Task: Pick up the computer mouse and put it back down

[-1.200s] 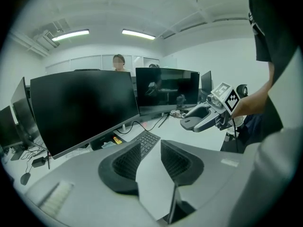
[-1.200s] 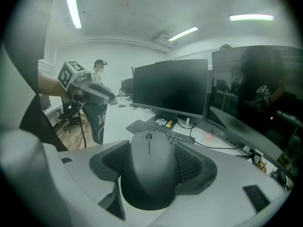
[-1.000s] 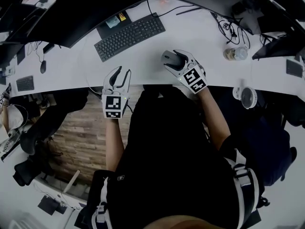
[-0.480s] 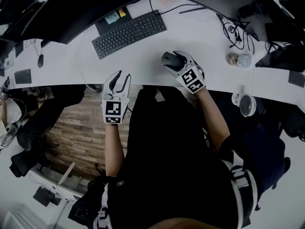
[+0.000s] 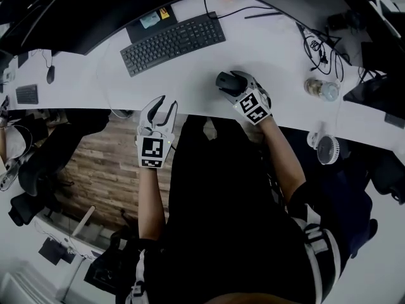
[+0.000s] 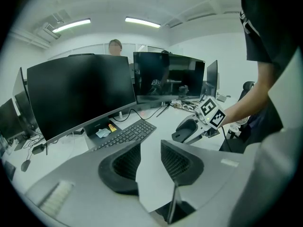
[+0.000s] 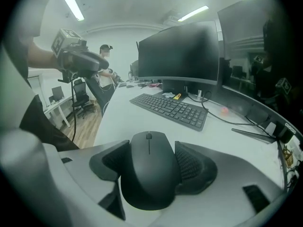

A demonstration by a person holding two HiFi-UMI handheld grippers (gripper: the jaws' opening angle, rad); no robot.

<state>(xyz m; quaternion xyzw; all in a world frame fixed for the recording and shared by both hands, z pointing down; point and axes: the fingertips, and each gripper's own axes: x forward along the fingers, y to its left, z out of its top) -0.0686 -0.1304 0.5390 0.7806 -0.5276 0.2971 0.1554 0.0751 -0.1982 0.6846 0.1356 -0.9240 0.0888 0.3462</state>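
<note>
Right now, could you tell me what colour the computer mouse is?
The computer mouse is plain black, clearest in the right gripper view.

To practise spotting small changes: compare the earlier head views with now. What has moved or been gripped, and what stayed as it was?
The right gripper, clamped on the computer mouse throughout, has come down toward the desk; whether the mouse touches it is unclear. The left gripper stays open and empty by the desk edge, and the keyboard has not moved.

Mouse (image 7: 149,174) black, keyboard (image 5: 172,42) black — desk (image 5: 272,49) white, floor (image 5: 101,170) brown wood planks, monitors (image 6: 80,96) black.
</note>
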